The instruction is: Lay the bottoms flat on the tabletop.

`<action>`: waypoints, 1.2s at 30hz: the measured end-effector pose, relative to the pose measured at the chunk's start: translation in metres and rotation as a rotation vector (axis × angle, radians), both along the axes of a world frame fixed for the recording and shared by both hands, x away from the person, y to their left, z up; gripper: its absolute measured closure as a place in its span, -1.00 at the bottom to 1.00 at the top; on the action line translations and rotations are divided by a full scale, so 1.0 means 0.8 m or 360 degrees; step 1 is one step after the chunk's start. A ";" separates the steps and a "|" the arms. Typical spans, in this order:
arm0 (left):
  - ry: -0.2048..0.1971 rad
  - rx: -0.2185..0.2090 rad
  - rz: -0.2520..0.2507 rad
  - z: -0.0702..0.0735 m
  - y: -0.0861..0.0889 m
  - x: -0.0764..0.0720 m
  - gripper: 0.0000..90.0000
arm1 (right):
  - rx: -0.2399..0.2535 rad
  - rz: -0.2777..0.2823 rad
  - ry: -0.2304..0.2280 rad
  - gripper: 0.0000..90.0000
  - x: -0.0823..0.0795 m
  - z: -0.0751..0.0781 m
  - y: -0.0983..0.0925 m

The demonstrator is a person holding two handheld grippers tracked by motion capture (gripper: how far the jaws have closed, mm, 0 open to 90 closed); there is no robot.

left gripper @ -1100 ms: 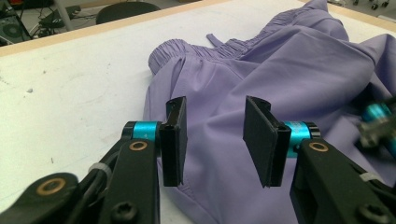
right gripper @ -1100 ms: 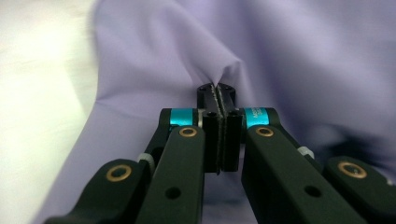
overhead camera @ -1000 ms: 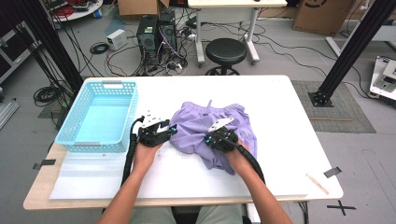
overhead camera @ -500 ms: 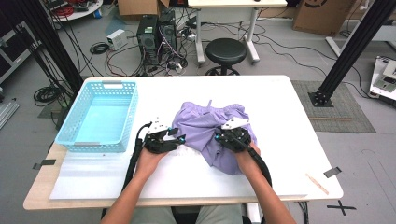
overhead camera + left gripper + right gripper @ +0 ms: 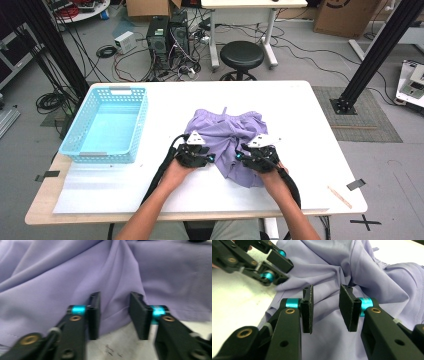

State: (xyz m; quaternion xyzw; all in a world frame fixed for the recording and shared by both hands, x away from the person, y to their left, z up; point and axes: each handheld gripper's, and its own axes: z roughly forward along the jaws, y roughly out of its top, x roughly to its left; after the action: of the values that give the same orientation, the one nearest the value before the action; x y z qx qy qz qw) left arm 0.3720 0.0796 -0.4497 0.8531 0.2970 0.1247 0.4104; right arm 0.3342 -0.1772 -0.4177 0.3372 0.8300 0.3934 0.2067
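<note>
My left gripper and right gripper, both released with jaws just shifting, flank a fold of the crumpled lilac cloth shorts lying mid-frame on the white desk. I judge I'm regrasping; next, clench on fabric. Upper left sits the light-blue plastic basket.

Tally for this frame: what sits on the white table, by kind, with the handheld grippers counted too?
Purple garment: 1
Blue basket: 1
Wooden stick at the right front edge: 1
Grippers: 2, left gripper and right gripper, both at the garment with jaws apart
Total: 5
</note>
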 end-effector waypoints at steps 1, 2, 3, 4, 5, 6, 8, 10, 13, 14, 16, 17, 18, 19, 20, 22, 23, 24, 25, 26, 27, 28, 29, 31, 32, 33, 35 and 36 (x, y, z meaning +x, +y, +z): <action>0.0001 0.0011 0.0011 0.001 0.000 0.001 0.60 | 0.0001 -0.0001 -0.0001 0.46 0.001 0.000 0.000; 0.0006 0.0018 0.0020 0.002 0.001 0.002 0.70 | 0.0009 -0.0006 0.0003 0.45 0.002 0.000 -0.001; -0.0019 0.0048 0.0016 0.003 0.002 0.001 0.89 | 0.0013 -0.0012 0.0008 0.45 0.002 -0.001 -0.001; -0.0018 0.0049 0.0019 0.003 0.004 0.000 0.94 | 0.0009 -0.0010 0.0019 0.45 0.003 -0.001 -0.002; -0.0028 0.0054 0.0021 0.004 0.007 0.001 0.95 | 0.0002 -0.0011 0.0023 0.45 0.003 -0.002 -0.003; -0.0034 0.0046 0.0041 0.004 0.014 0.001 0.95 | -0.0009 -0.0014 0.0025 0.45 0.003 -0.004 -0.005; -0.0047 0.0027 0.0107 0.007 0.031 0.003 0.95 | -0.0038 -0.0015 0.0037 0.45 0.002 -0.008 -0.008; -0.0070 0.0014 0.0197 0.012 0.052 0.006 0.95 | -0.0078 -0.0025 0.0061 0.45 0.001 -0.012 -0.012; -0.0093 -0.0004 0.0338 0.017 0.080 0.012 0.95 | -0.0115 -0.0039 0.0087 0.46 0.002 -0.018 -0.015; -0.0096 -0.0009 0.0382 0.018 0.087 0.014 0.95 | -0.0129 -0.0032 0.0110 0.45 0.003 -0.020 -0.015; -0.0099 -0.0012 0.0446 0.019 0.097 0.017 0.95 | -0.0147 -0.0027 0.0148 0.45 0.005 -0.024 -0.013; -0.0103 -0.0013 0.0468 0.018 0.099 0.018 0.95 | -0.0160 -0.0028 0.0161 0.46 0.006 -0.026 -0.012; -0.0104 -0.0016 0.0487 0.018 0.101 0.019 0.95 | -0.0180 -0.0028 0.0180 0.51 0.008 -0.028 -0.010; -0.0111 -0.0016 0.0493 0.018 0.102 0.019 0.95 | -0.0195 -0.0026 0.0202 0.61 0.009 -0.030 -0.010; -0.0123 -0.0020 0.0499 0.018 0.103 0.019 0.95 | -0.0175 -0.0014 0.0216 0.77 0.009 -0.030 -0.010; -0.0136 -0.0024 0.0496 0.019 0.101 0.018 0.95 | -0.0196 0.0031 0.0219 1.00 0.008 -0.029 -0.010; -0.0150 -0.0021 0.0498 0.020 0.101 0.017 0.95 | -0.0208 0.0044 0.0215 1.00 0.008 -0.029 -0.010; -0.0159 -0.0029 0.0501 0.020 0.100 0.016 0.94 | -0.0205 0.0053 0.0219 1.00 0.007 -0.028 -0.012; -0.0164 -0.0040 0.0501 0.020 0.100 0.016 0.93 | -0.0198 0.0051 0.0209 1.00 0.007 -0.026 -0.015; -0.0169 -0.0050 0.0503 0.020 0.100 0.015 0.88 | -0.0188 0.0022 0.0186 1.00 0.006 -0.024 -0.019; -0.0167 -0.0065 0.0497 0.020 0.100 0.015 0.83 | -0.0175 -0.0010 0.0156 1.00 0.006 -0.021 -0.024; -0.0165 -0.0078 0.0494 0.019 0.100 0.015 0.78 | -0.0165 -0.0046 0.0137 1.00 0.006 -0.017 -0.031; -0.0161 -0.0074 0.0486 0.019 0.100 0.014 0.73 | -0.0163 -0.0085 0.0118 1.00 0.007 -0.014 -0.038; -0.0164 -0.0066 0.0475 0.019 0.099 0.014 0.71 | -0.0154 -0.0169 0.0088 1.00 0.008 -0.009 -0.053; -0.0166 -0.0071 0.0469 0.019 0.098 0.013 0.71 | -0.0146 -0.0206 0.0083 1.00 0.009 -0.006 -0.060; -0.0168 -0.0073 0.0464 0.019 0.097 0.013 0.71 | -0.0145 -0.0247 0.0071 1.00 0.010 -0.003 -0.067; -0.0170 -0.0103 0.0462 0.019 0.095 0.012 0.65 | -0.0177 -0.0336 0.0041 1.00 0.011 0.000 -0.078; -0.0174 -0.0111 0.0457 0.020 0.094 0.011 0.64 | -0.0215 -0.0389 0.0026 1.00 0.013 0.000 -0.083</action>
State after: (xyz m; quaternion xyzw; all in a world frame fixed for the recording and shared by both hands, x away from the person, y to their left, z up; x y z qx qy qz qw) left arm 0.3812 0.1551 -0.4341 0.7792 0.3972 0.2179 0.4332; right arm 0.3444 -0.2435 -0.4178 0.4243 0.8089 0.3059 0.2684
